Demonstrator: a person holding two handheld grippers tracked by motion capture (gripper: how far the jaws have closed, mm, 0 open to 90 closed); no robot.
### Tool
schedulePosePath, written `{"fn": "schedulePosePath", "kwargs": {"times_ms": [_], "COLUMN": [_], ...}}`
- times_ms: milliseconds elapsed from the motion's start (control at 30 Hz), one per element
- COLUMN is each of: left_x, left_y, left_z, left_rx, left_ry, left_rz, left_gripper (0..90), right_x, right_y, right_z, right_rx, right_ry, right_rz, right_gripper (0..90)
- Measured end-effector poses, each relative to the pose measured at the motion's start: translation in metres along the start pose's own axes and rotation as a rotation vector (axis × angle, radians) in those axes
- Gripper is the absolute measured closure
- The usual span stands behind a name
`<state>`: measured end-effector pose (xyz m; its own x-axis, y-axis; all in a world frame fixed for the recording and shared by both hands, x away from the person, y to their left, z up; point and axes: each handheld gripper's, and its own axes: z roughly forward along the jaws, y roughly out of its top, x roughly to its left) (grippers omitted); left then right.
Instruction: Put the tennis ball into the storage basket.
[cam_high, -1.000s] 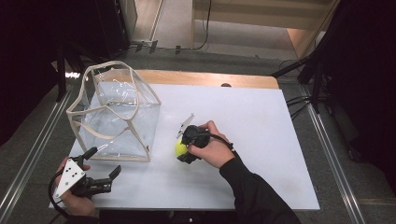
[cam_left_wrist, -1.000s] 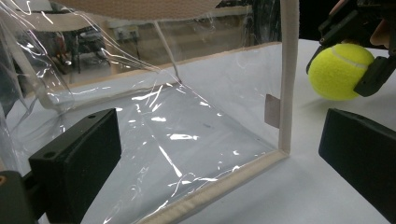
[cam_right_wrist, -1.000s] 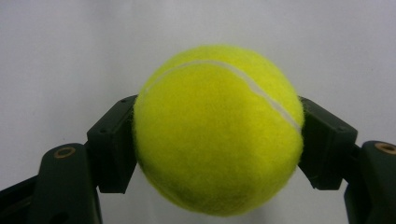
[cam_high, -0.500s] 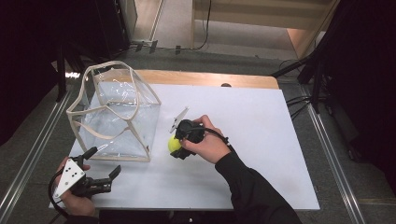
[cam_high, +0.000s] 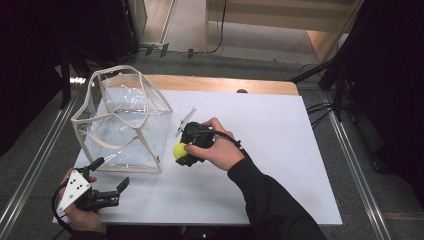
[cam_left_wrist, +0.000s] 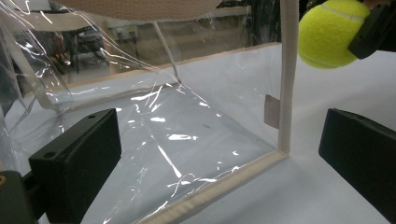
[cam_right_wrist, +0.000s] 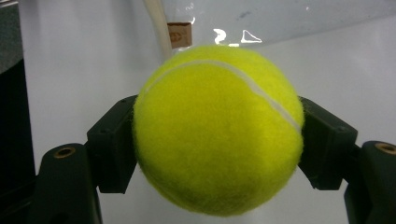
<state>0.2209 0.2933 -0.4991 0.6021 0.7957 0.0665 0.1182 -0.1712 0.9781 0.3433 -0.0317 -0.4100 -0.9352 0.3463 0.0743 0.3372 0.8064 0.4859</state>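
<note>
The high view looks from above, forward and down, on the white table (cam_high: 280, 150). The left gripper view sits low near the table, very close to the clear bag (cam_left_wrist: 177, 140), facing its corner. The right gripper view looks along its jaws, very near the tennis ball (cam_right_wrist: 217, 130). All three views share the ball and the bag's corner.

The tennis ball (cam_high: 179, 149) is bright yellow-green with a thin white curved seam. The right tool (cam_high: 186, 151) and left tool (cam_high: 111, 190) are black; the left one carries a pale grey plate dotted with dark holes. The bag (cam_high: 125, 125) is clear plastic edged in cream strips. The desk (cam_high: 280, 150) is white, with a light wooden strip along its far edge.
</note>
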Motion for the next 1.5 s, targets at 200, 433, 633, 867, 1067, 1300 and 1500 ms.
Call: {"fn": "schedulePosePath", "kwargs": {"times_ms": [200, 433, 633, 867, 1067, 1300, 1500], "left_x": [0.000, 0.000, 0.000, 0.000, 0.000, 0.000, 0.000], "left_y": [0.000, 0.000, 0.000, 0.000, 0.000, 0.000, 0.000], "left_z": [0.000, 0.000, 0.000, 0.001, 0.001, 0.001, 0.001], "left_rx": [-0.002, -0.002, -0.001, -0.002, -0.002, 0.001, 0.001], "left_ry": [-0.001, -0.003, -0.003, -0.004, -0.004, -0.004, -0.004], "left_rz": [0.000, -0.002, 0.002, 0.003, 0.001, 0.001, 0.002], "left_gripper": [0.0, 0.0, 0.0, 0.0, 0.0, 0.0, 0.0], "right_x": [0.000, 0.001, 0.002, 0.003, 0.003, 0.002, 0.002], "right_y": [0.009, 0.018, 0.025, 0.033, 0.039, 0.047, 0.055], "right_z": [-0.006, -0.014, -0.021, -0.027, -0.033, -0.041, -0.047], "right_rx": [-0.010, -0.014, -0.014, -0.020, -0.018, -0.017, -0.024], "right_ry": [0.014, 0.015, 0.023, 0.020, 0.028, 0.022, 0.030], "right_rz": [-0.004, -0.014, -0.014, -0.023, -0.034, -0.039, -0.045], "right_gripper": [23.5, 23.5, 23.6, 23.5, 23.6, 23.6, 23.6]}}
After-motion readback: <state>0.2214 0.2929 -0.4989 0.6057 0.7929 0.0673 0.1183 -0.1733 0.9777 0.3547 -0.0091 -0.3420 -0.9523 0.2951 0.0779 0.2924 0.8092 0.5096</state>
